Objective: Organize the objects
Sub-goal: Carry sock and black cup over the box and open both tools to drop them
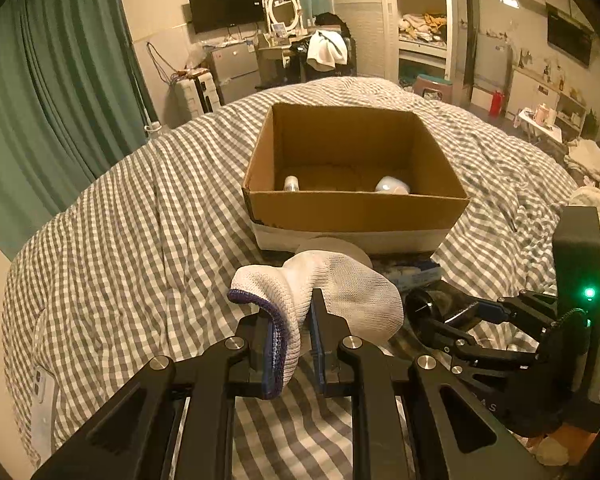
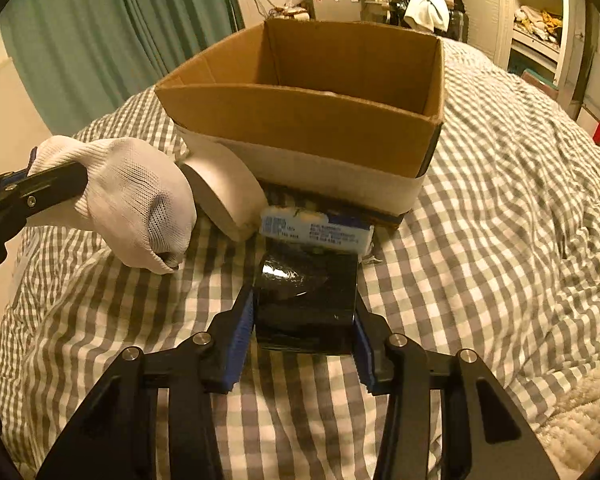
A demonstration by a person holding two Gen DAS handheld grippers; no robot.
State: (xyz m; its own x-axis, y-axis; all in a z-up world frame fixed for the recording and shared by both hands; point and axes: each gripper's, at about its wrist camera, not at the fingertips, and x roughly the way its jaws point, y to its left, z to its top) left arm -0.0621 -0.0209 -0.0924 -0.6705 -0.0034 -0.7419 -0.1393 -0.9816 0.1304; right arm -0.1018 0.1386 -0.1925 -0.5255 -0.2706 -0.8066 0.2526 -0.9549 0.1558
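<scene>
An open cardboard box (image 1: 356, 208) (image 2: 300, 120) stands on the checked bed cover. Inside it lie a small bottle (image 1: 291, 183) and a pale rounded object (image 1: 392, 185). My left gripper (image 1: 290, 312) is shut on a white sock (image 1: 340, 292) with a purple cuff and holds it just before the box; the sock also shows at the left of the right wrist view (image 2: 136, 204). My right gripper (image 2: 304, 308) is shut on a black shiny roll (image 2: 306, 304), low over the cover; it also shows in the left wrist view (image 1: 432, 312).
A white tape roll (image 2: 224, 192) and a white-and-blue packet (image 2: 316, 232) lie against the box's near wall. A white phone (image 1: 44, 404) lies at the bed's left edge. Green curtains hang at the left; furniture and shelves stand beyond the bed.
</scene>
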